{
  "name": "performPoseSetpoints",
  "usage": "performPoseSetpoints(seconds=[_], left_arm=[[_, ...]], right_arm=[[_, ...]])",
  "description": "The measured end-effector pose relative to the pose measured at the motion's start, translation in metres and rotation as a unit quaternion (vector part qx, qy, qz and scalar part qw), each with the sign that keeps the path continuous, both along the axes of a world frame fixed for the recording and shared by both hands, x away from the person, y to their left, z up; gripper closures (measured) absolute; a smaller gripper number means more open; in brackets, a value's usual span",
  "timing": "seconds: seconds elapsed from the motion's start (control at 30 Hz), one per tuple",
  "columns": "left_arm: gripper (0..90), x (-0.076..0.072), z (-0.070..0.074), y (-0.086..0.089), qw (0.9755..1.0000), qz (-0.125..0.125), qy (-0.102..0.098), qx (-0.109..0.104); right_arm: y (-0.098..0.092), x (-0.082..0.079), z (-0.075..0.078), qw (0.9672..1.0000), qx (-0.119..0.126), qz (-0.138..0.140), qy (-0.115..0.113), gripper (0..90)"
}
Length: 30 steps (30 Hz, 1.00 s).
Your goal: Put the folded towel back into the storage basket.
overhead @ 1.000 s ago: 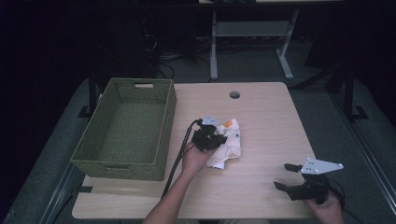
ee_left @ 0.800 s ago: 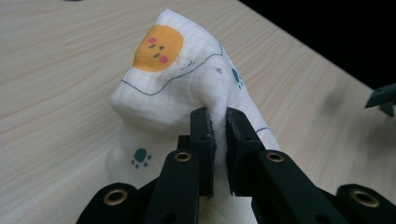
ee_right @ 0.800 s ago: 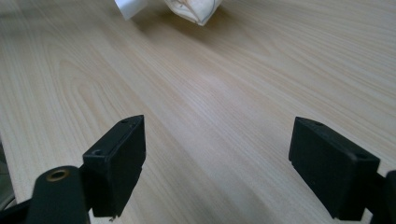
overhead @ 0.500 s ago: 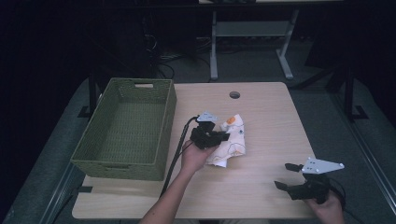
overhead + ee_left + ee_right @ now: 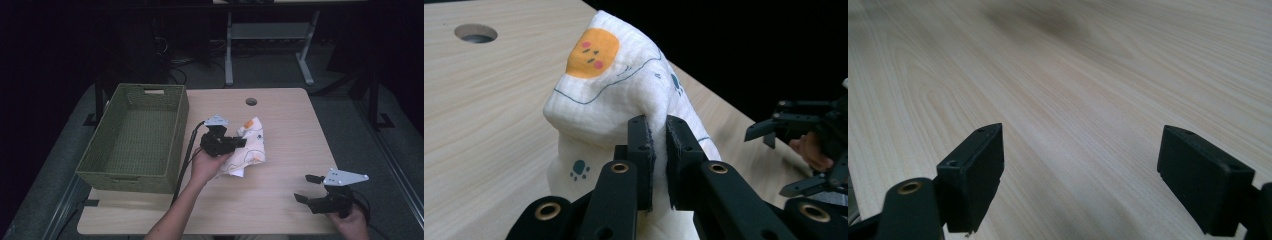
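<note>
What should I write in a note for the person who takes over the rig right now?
Left gripper: shut on a fold of the white cloth, part of it lifted off the table.
Right gripper: open, holding nothing, low over bare table near the front right corner.
Basket: on the left of the table, beside the cloth, nothing seen inside.
Done: cloth gripped.
Left: probably move the cloth to the basket and release it; the right gripper is free to help.

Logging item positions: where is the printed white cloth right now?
High view: cloth lies mid-table, right of the green basket, pinched by the left gripper.
</note>
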State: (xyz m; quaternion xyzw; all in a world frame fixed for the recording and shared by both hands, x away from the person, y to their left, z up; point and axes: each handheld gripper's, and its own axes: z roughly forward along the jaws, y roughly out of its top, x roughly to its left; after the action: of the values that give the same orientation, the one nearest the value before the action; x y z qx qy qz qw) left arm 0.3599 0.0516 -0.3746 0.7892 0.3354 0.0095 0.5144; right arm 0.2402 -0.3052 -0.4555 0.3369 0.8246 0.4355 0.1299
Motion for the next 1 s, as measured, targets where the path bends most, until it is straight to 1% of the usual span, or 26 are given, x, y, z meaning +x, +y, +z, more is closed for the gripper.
performPoseSetpoints(seconds=[0.03,0.13,0.33,0.47,0.53,0.57,0.6,0.63,0.77,0.83,1.0], left_arm=[[83.1,0.0,0.002,0.001,0.9999,-0.008,0.006,-0.005],[83.1,0.0,0.005,0.002,0.9999,-0.009,0.005,-0.002],[83.1,0.0,0.013,0.008,0.9997,-0.015,0.011,-0.014],[83.1,-0.001,0.021,0.012,0.9996,-0.022,0.009,-0.016],[83.1,-0.002,0.024,0.014,0.9995,-0.022,0.01,-0.02],[83.1,-0.003,0.028,0.017,0.9995,-0.022,0.01,-0.023],[83.1,-0.003,0.028,0.017,0.9995,-0.022,0.01,-0.023],[83.1,-0.003,0.032,0.021,0.9993,-0.022,0.01,-0.027],[83.1,-0.004,0.038,0.025,0.9993,-0.024,0.007,-0.028],[83.1,-0.004,0.04,0.029,0.9991,-0.023,0.009,-0.035],[83.1,-0.004,0.044,0.038,0.9992,-0.019,0.011,-0.034]], right_arm=[[0.0,0.0,0.0,1.0,0.0,0.0,0.0,18.5],[-0.001,0.0,0.0,1.0,0.0,0.0,0.001,18.5],[-0.002,0.0,0.0,1.0,0.001,-0.003,0.0,18.5],[-0.003,0.001,0.0,1.0,0.004,-0.003,0.001,18.5],[-0.003,0.001,0.0,1.0,0.003,-0.004,0.0,18.5],[-0.003,0.001,0.0,1.0,0.003,-0.004,0.0,18.5],[-0.003,0.001,0.0,1.0,0.003,-0.004,0.0,18.5],[-0.003,0.001,0.0,1.0,0.002,-0.004,0.001,18.5],[-0.002,0.002,0.0,1.0,0.002,-0.004,0.0,18.5],[-0.002,0.002,0.0,1.0,0.002,-0.003,-0.001,18.5],[-0.003,0.003,0.0,1.0,0.002,-0.005,0.001,18.5]])
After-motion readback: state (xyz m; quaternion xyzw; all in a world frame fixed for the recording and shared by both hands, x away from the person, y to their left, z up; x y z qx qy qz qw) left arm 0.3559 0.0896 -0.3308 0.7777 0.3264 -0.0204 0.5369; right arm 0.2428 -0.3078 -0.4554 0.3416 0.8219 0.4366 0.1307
